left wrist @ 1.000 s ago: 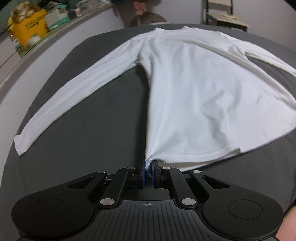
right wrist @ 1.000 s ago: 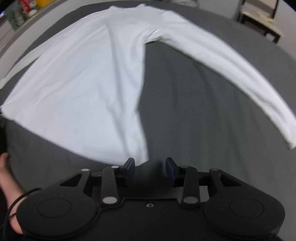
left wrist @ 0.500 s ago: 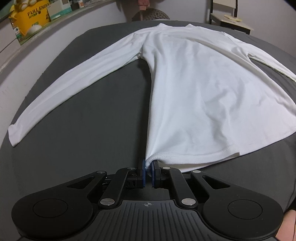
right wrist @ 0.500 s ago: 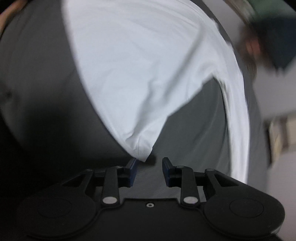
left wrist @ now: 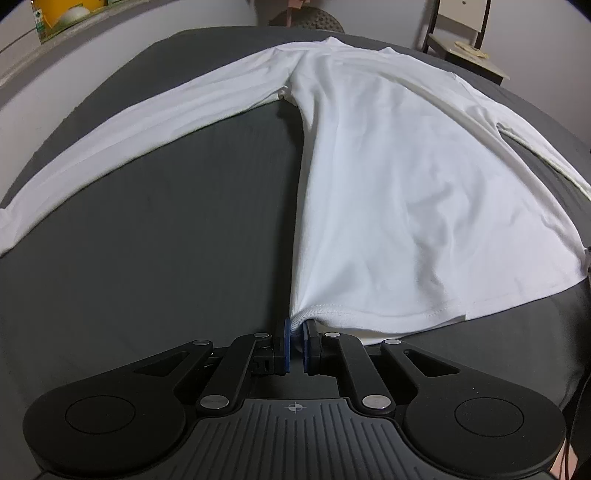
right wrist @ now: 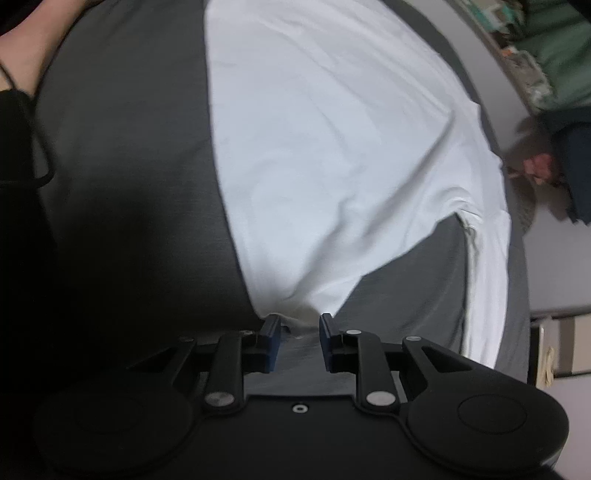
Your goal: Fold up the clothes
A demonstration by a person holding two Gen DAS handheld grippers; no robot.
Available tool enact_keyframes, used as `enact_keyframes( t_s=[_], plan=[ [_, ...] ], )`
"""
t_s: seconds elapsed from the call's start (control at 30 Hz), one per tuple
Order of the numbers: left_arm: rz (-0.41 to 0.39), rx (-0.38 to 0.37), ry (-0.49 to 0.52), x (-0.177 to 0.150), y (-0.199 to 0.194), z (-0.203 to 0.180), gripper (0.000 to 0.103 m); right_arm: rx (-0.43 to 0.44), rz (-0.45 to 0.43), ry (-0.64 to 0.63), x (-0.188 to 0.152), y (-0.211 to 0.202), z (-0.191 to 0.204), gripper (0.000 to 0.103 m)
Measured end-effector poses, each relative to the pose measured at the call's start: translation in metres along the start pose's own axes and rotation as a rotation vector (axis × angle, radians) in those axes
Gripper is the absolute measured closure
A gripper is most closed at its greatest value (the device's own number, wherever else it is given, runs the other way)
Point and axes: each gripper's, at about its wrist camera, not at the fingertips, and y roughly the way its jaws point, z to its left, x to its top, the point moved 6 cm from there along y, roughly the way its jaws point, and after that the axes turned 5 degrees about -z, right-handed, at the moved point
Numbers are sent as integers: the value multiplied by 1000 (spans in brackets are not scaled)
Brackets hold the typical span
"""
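Observation:
A white long-sleeved shirt (left wrist: 388, 192) lies flat, sleeves spread, on a dark grey cloth-covered surface (left wrist: 166, 240). My left gripper (left wrist: 294, 325) is shut on the shirt's near hem corner, and a fold of the hem is pinched between its blue pads. In the right wrist view the shirt (right wrist: 314, 147) runs up and away from my right gripper (right wrist: 298, 321). The other hem corner sits between that gripper's fingers. Its jaws are closing, and a gap still shows beside each pad.
A chair (left wrist: 461, 48) stands past the far right edge, and a yellow box (left wrist: 62, 14) sits on a ledge at the far left. A person's arm (right wrist: 33, 33) shows at the upper left of the right wrist view. A cluttered shelf (right wrist: 535, 55) lies beyond the surface.
The right gripper has rolled sharply and come down onto the hem corner, its fingers drawing closer together. The left gripper has kept its grip on the hem and shifted only slightly.

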Motion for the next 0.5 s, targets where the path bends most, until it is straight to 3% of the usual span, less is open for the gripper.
enact_keyframes(
  t_s=[0.27,0.37,0.4,0.5],
  plan=[
    [10,-6,-2,0,5,0,97,2,53,-171,9,11,8,80],
    [3,-10,-12,-1,5,2,97,-10,44,-172,10,9,7,98],
    [1,-12,-15,-1,5,2,97,-14,40,-172,10,8,6,98],
    [-32,-5,-7,2,-1,1,97,-55,-10,2,10,-6,-15,98]
  ],
)
